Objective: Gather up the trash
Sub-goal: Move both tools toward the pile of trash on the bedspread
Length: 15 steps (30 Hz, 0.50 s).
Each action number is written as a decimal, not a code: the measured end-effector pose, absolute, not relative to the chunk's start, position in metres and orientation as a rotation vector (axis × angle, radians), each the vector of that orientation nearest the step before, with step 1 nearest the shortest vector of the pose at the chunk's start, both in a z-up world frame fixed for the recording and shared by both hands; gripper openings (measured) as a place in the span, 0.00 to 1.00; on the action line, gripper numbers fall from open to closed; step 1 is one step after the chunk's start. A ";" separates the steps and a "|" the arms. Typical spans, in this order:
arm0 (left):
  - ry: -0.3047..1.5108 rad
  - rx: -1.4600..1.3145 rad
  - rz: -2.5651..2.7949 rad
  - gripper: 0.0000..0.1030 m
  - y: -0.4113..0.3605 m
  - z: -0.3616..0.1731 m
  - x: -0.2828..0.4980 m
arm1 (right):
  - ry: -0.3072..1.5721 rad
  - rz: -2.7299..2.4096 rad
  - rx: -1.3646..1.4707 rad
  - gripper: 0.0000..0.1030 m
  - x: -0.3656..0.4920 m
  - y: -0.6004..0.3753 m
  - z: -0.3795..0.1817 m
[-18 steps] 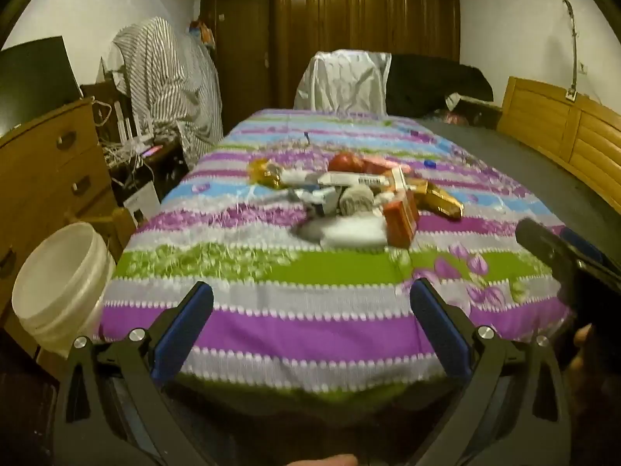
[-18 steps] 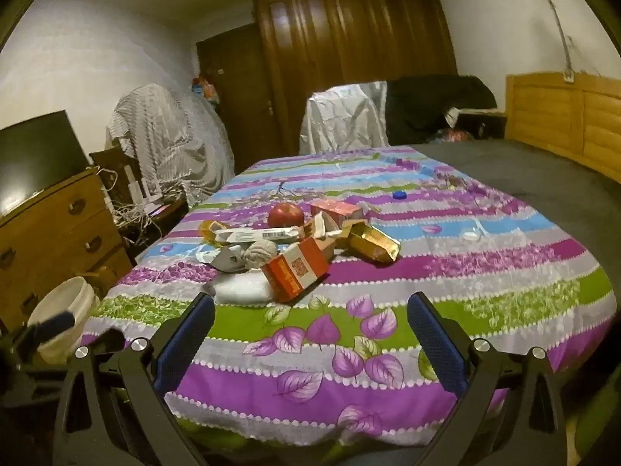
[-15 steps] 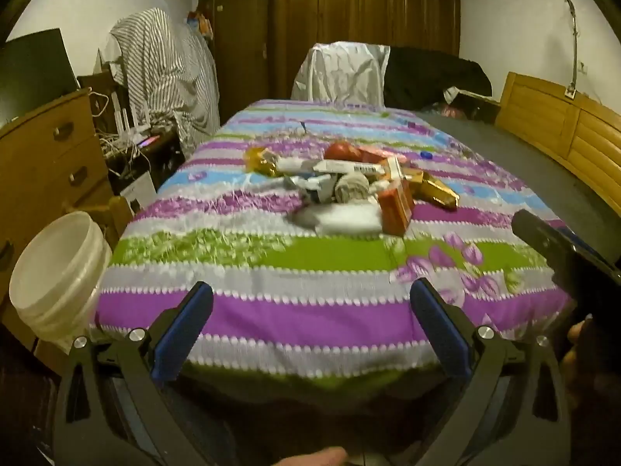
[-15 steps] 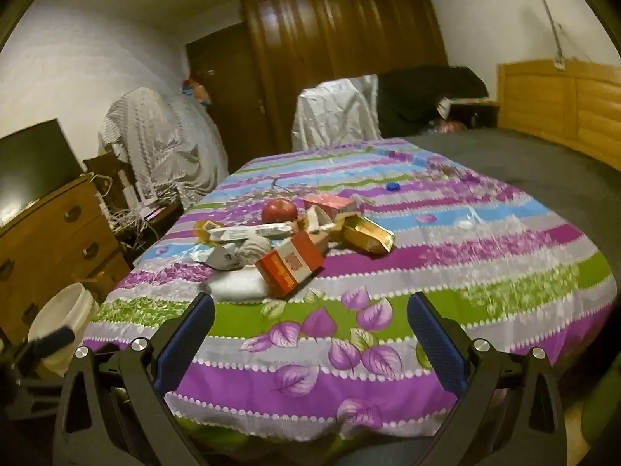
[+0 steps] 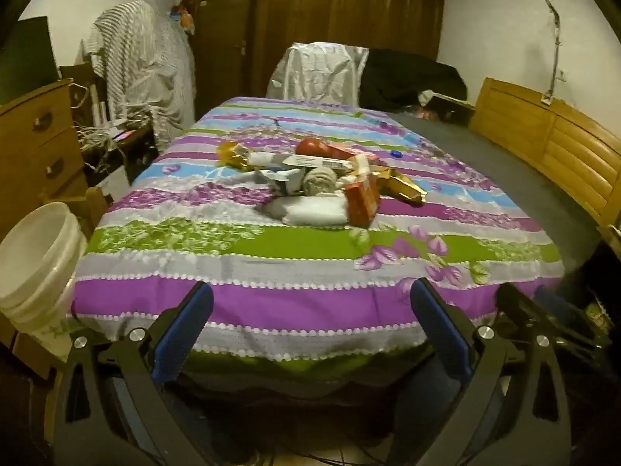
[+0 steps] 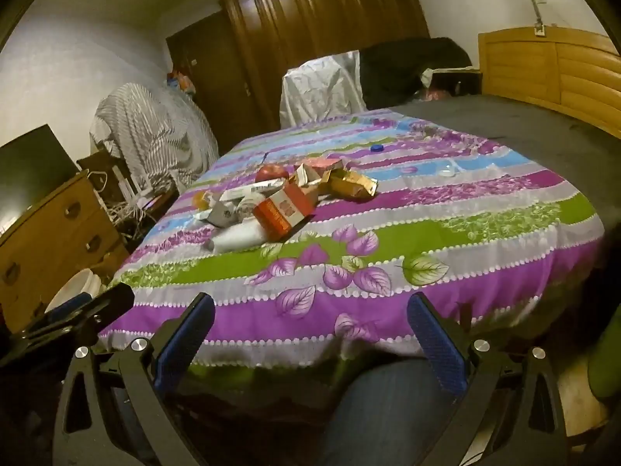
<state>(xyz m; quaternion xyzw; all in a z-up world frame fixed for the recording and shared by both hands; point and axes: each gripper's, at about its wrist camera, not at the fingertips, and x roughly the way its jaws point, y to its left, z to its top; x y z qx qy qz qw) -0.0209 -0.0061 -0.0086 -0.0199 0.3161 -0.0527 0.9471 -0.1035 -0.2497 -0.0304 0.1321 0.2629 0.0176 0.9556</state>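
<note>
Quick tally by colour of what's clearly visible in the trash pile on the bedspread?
Red or orange: 3, the orange box, the red apple, the pink-red box
Gold: 1, the gold wrapper
White: 2, the white bundle, the long white box
Total: 6

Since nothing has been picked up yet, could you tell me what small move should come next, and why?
Probably reach the right gripper forward toward the orange box, the pile's nearest piece. Both grippers are open, empty and short of the bed; the white bucket waits at left.
</note>
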 end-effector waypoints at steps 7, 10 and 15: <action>0.601 0.002 0.057 0.95 0.005 -0.003 -0.011 | 0.604 0.028 0.285 0.96 -0.089 -0.257 -0.039; 0.643 0.050 0.142 0.95 0.011 -0.004 0.007 | 0.620 0.065 0.251 0.96 -0.078 -0.252 -0.039; 0.692 0.049 0.220 0.95 0.026 -0.007 0.024 | 0.590 0.096 0.137 0.96 -0.065 -0.237 -0.028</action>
